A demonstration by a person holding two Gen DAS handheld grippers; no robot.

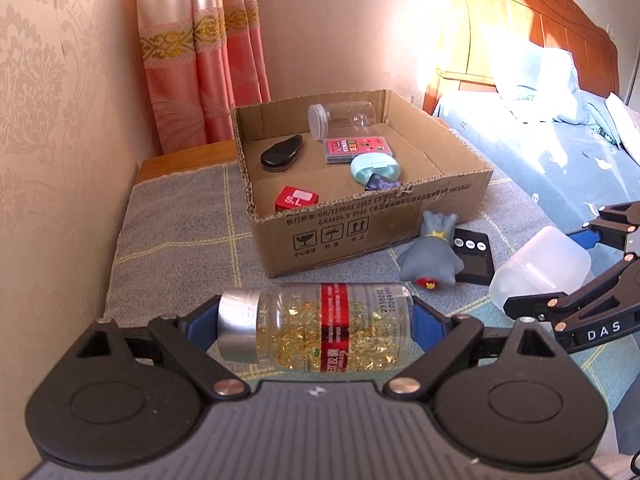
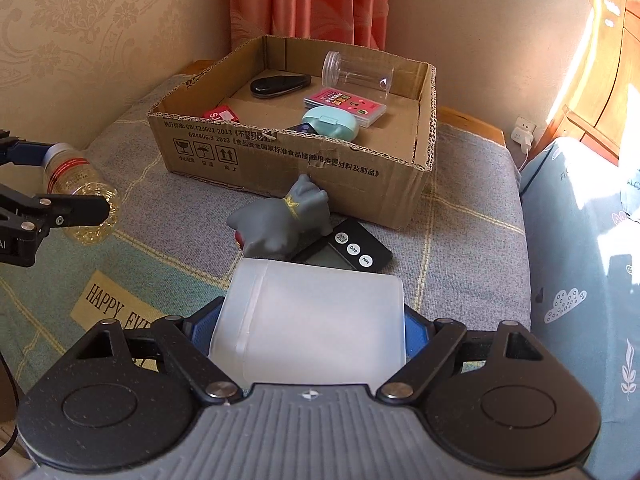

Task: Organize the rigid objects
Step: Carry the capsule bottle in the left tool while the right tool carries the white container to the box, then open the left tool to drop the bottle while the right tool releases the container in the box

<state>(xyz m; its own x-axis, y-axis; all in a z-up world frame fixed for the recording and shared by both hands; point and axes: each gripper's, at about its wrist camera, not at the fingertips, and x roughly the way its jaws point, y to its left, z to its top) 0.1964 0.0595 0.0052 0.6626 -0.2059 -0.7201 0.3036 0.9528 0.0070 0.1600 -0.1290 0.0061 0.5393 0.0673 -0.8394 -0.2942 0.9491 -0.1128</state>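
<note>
My left gripper (image 1: 316, 326) is shut on a clear capsule bottle (image 1: 320, 326) with a silver cap and red label, held sideways above the grey cloth; the bottle also shows in the right wrist view (image 2: 80, 188). My right gripper (image 2: 310, 328) is shut on a frosted white plastic box (image 2: 308, 320), which also shows in the left wrist view (image 1: 540, 268). A cardboard box (image 1: 372, 228) stands ahead and holds a clear jar (image 1: 340, 118), a black case (image 1: 282, 154), a pink card box (image 1: 356, 148), a mint case (image 1: 374, 168) and a red box (image 1: 296, 199).
A grey rubber toy (image 2: 280, 220) lies in front of the cardboard box, next to a black timer (image 2: 344, 254). A pink curtain (image 1: 200, 52) hangs behind. A bed with blue bedding (image 1: 560, 152) is on the right. A wall socket (image 2: 522, 134) sits low by the bed.
</note>
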